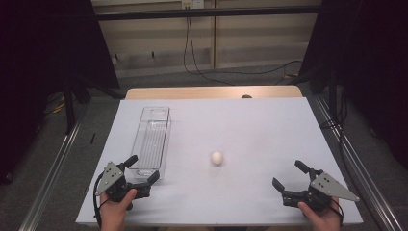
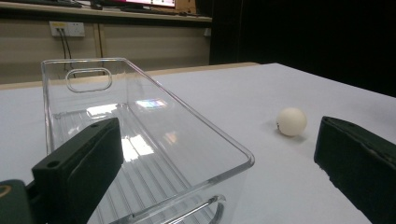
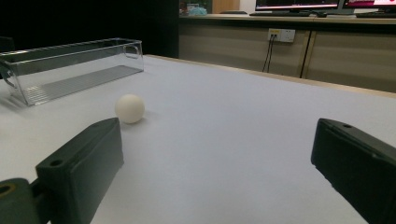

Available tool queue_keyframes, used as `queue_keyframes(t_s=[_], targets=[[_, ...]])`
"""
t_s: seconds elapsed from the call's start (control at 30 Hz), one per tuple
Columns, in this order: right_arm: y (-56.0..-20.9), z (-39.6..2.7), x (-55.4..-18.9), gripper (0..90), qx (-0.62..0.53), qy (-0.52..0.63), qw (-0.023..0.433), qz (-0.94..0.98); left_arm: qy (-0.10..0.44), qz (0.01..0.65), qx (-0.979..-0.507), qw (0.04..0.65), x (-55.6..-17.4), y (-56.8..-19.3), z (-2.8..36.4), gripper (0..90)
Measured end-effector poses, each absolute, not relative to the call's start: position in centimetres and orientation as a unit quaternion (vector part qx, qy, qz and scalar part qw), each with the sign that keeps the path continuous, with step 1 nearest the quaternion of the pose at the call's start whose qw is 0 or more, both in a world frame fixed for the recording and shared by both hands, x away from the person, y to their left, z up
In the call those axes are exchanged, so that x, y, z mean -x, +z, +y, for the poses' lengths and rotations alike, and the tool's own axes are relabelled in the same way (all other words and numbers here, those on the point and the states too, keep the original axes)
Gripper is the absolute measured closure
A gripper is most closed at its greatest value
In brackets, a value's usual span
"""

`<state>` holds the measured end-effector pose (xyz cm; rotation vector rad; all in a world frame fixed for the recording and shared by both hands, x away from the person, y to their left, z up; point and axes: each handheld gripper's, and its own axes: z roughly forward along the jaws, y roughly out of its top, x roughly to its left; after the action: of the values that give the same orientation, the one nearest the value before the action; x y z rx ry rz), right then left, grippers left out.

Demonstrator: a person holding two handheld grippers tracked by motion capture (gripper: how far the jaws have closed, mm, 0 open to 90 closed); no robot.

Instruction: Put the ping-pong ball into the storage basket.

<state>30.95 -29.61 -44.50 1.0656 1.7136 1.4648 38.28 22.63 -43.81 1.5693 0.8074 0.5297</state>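
On a white table (image 1: 260,130), seen from above, we find a small white ball (image 1: 217,158) lying by itself near the middle, a little toward the near edge. To its left stands a long, clear plastic bin (image 1: 152,139), empty, with its long side running away from us and a cut-out handle in each short end. The ball and the bin are apart, with bare tabletop between them.

At the near left corner, a person's hand holds the left gripper (image 1: 142,169). We see its two black jaws spread wide with nothing between the pads; the near short end of the bin sits just in front of them. In the left gripper view the bin's (image 2: 140,140) near end rises between the jaws, not touched by either, and the ball (image 2: 291,122) rests farther off to the right, beside the right-hand jaw.

At the near right corner, the other hand holds the right gripper (image 1: 288,175), pointing toward the table's middle. Its jaws also stand wide apart and hold nothing. In the right gripper view the ball (image 3: 129,108) lies on the table just beyond the left-hand jaw, untouched, and the bin (image 3: 70,67) stands farther back at the left.
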Motion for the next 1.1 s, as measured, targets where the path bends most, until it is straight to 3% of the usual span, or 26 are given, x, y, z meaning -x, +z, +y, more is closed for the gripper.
queue_keyframes(t_s=[1.1], targets=[[-44.6,-29.4,-31.6,2.0,-0.407,0.556,0.316,0.652,0.219,0.355,-0.68,0.603,-38.2,-42.4,21.4,1.2]])
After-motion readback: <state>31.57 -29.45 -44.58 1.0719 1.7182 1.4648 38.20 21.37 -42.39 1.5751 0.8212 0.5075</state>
